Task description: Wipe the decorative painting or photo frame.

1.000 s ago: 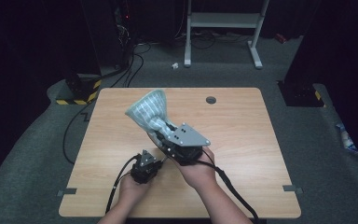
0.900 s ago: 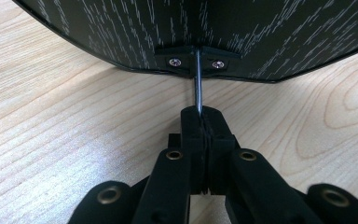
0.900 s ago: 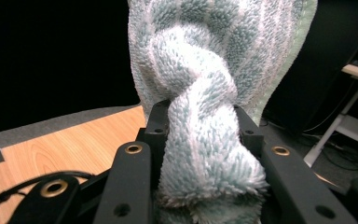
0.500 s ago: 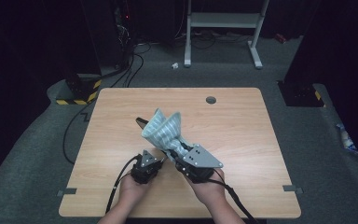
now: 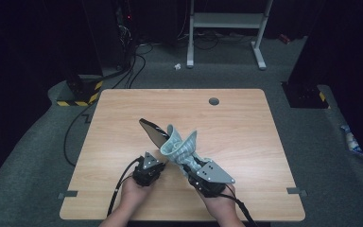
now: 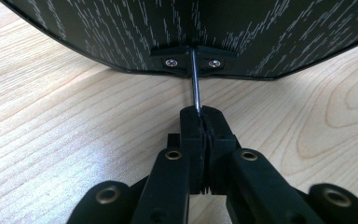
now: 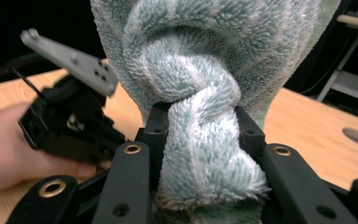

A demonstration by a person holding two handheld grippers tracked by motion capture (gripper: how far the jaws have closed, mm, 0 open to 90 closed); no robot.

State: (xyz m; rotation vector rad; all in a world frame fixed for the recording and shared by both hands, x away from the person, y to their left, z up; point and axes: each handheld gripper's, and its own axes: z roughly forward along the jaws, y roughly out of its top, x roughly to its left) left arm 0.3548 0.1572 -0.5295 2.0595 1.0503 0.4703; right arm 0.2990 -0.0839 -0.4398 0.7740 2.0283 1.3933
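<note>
Terry cloth, pale green and white, bunched thick between the jaws of the right gripper (image 5: 192,165), which were clamped on a twisted fold of the towel (image 5: 179,145) above the middle of the tabletop (image 5: 246,127), toward its near edge. The towel rested against a dark, wood-grained panel (image 5: 153,133) that stood tilted off the table. The left gripper (image 6: 200,122) had its jaws closed on the thin metal rod (image 6: 195,81) fixed at the panel's edge by a small screwed bracket (image 6: 193,60). The towel looked soft, light and limp, likely to sag and slide unless taken by a full bunched fold, as here. The panel looked stiff and smooth, its slim rod a narrow, slippery purchase liable to pivot under pressure.
</note>
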